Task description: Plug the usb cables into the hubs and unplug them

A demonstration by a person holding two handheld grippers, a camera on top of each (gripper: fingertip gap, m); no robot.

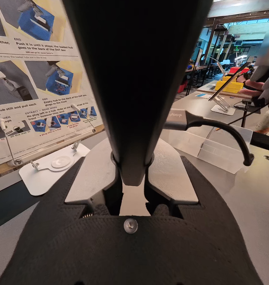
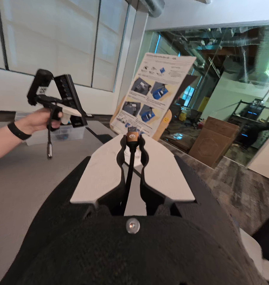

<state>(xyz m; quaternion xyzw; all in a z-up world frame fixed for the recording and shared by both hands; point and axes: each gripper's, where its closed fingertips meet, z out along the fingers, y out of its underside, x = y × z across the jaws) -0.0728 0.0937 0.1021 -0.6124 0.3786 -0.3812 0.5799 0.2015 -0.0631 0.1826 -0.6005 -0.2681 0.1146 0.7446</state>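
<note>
In the left wrist view my left gripper (image 1: 132,160) is shut on a black USB hub (image 1: 135,77) that stands upright and fills the middle of the view. The hub's own black cable (image 1: 232,131) arcs to the right and ends in a grey plug (image 1: 175,125). In the right wrist view my right gripper (image 2: 132,138) is shut on an orange USB plug (image 2: 131,136), metal tip pointing forward, with its black cable (image 2: 129,172) running back between the fingers. The left gripper (image 2: 78,114) shows there to the left, holding the hub (image 2: 69,94) tilted, port side towards me. Plug and hub are well apart.
An instruction sheet on a white stand (image 1: 38,86) stands at the back of the grey table (image 1: 246,200); it also shows in the right wrist view (image 2: 154,95). A clear plastic box (image 1: 215,148) sits on the table. A hand (image 1: 252,87) shows at the right edge. Cardboard boxes (image 2: 212,145) stand on the floor. One gripper's finger ends stand about 35 cm off the other's.
</note>
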